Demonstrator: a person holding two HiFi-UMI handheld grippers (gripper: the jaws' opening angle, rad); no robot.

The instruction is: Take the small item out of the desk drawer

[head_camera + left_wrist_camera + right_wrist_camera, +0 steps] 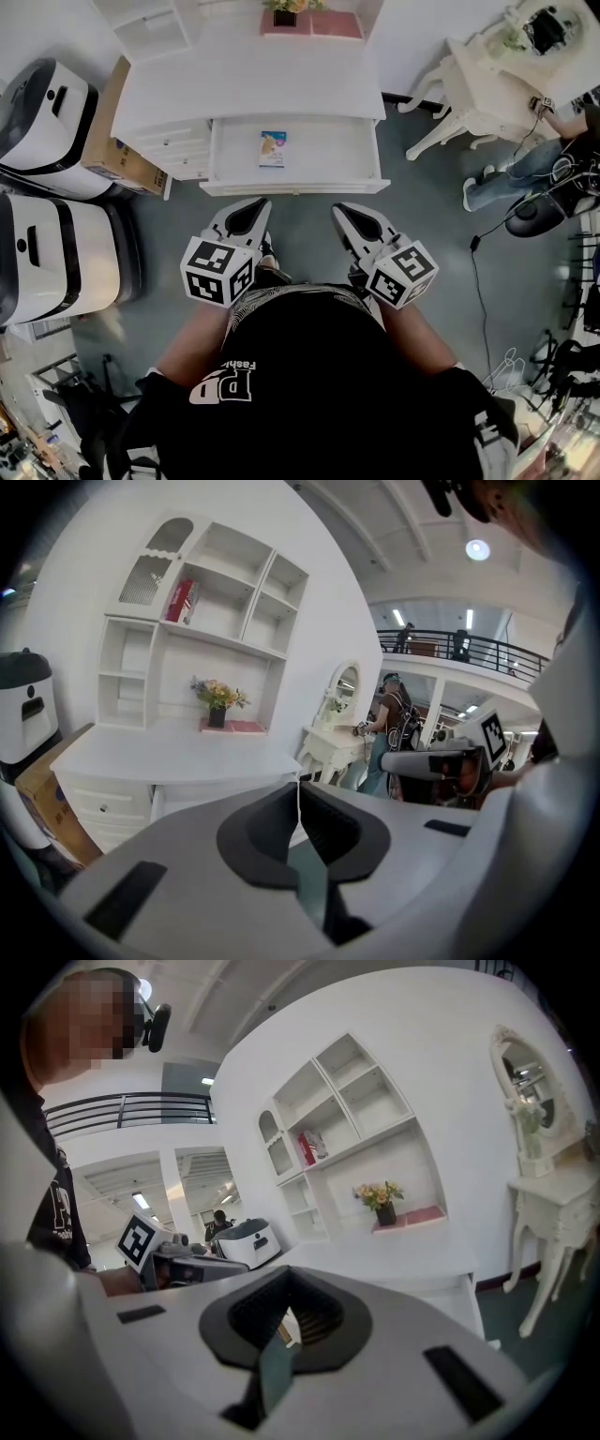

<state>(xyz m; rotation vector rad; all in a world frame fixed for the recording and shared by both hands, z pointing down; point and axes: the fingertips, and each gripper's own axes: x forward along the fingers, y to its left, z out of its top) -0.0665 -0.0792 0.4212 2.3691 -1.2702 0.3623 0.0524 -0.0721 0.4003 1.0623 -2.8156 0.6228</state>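
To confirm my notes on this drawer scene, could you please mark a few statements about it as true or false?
1. The drawer is pulled open. True.
2. A flower pot stands at the back of the desk. True.
3. The small item lies on the desk top. False: it lies inside the drawer.
4. The left hand-held gripper holds the small item. False: its jaws are shut on nothing, short of the drawer.

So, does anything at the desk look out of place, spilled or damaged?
Nothing looks spilled or damaged. The drawer of the white desk is pulled open, and the small item lies flat in it, alone. Only the cardboard box tucked beside the desk, at the head view's left, looks a little untidy.
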